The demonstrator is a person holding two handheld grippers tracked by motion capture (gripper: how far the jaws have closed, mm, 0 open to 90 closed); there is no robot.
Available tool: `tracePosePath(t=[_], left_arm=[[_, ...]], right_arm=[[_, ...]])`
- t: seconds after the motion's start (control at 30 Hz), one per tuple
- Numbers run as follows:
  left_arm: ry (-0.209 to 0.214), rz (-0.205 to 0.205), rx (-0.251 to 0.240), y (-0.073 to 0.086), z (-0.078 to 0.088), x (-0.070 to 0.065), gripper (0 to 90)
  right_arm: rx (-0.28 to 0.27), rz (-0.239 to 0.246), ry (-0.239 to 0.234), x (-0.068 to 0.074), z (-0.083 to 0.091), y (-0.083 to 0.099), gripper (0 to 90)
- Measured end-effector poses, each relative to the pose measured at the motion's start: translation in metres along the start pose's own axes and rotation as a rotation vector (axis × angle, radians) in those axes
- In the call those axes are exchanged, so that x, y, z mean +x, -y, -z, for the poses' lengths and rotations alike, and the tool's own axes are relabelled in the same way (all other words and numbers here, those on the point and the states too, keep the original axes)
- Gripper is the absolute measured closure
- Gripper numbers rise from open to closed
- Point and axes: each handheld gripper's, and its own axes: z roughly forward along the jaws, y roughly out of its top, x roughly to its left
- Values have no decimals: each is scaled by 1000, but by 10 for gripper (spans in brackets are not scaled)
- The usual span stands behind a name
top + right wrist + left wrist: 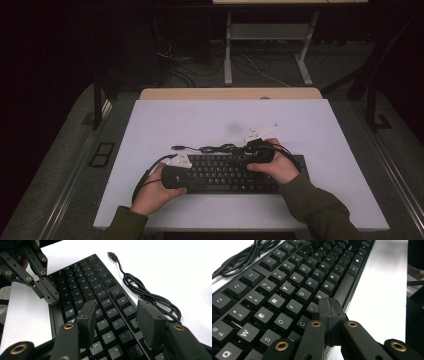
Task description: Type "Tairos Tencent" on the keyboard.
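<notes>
Closed left hand-held gripper (329,305) rests over the keyboard (287,287).

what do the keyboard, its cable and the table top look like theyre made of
Keyboard: looks like black matte plastic, with pale printed legends on the keys and a glossier edge along its frame. Cable: black, probably rubber or vinyl sheathed, since it lies in soft loops; it ends in a plug. Table top: smooth white surface with a slight sheen, possibly laminate or a coated board.

Olive-green sleeves (320,207) cover both forearms, and each black gripper has brass-ringed pivots (68,326) (plus a trailing black cable (145,176)).
</notes>
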Motion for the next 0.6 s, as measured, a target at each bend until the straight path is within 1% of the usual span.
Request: tracePosePath(t=[0.07, 0.17, 0.23, 0.27, 0.37, 0.53, 0.6], left_arm=[[-4, -3, -16, 0, 1, 1, 886], [-16, 5, -34, 0, 2, 1, 821], [-20, 2, -42, 0, 3, 2, 788], [-22, 9, -49, 0, 3, 2, 771], [-27, 15, -66, -2, 5, 2, 720], [-40, 11, -83, -4, 5, 2, 636], [-45, 21, -91, -4, 5, 2, 594]], right_arm=[[1, 0, 0, 0, 0, 0, 507], [-1, -7, -5, 0, 0, 1, 535], [-3, -15, -11, 0, 1, 1, 576], [-5, -18, -15, 0, 2, 1, 596], [-2, -28, -27, -1, 3, 2, 652], [16, -30, -38, -1, 6, 2, 740], [27, -27, -45, -1, 7, 3, 787]])
